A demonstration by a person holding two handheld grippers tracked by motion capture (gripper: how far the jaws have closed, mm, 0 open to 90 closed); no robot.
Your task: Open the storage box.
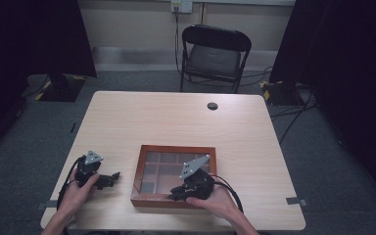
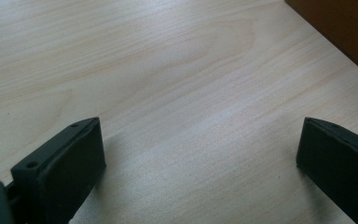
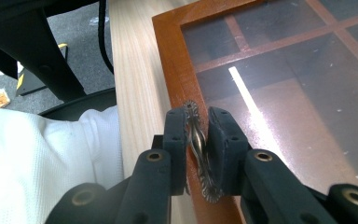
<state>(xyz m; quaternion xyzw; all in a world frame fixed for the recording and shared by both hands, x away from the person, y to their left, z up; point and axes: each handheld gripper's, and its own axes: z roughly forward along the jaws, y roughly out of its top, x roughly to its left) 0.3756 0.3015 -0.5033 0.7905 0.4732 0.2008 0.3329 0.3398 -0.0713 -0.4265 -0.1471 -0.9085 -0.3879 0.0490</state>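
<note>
Two grippers: one at work, one idle beside the flat reddish-brown wooden box with a glass-paned lid (image 1: pixel 176 175).
Box position: on the pale wooden table (image 1: pixel 176 117), at its near edge.
Right gripper (image 3: pixel 198 140): at the box's near rim, jaws clenched on a small ornate metal clasp (image 3: pixel 196 149) with a scalloped edge.
Left gripper (image 2: pixel 200 154): just left of the box, jaws spread wide over bare tabletop, grasping nothing.
Handling: clasp probably thin, stiff and slippery; glass lid fragile, likely hinged along the far rim.
Hold point: clasp's centre, squarely between the pads; the box's frame, not the pane, suits any steadying grip.
</note>
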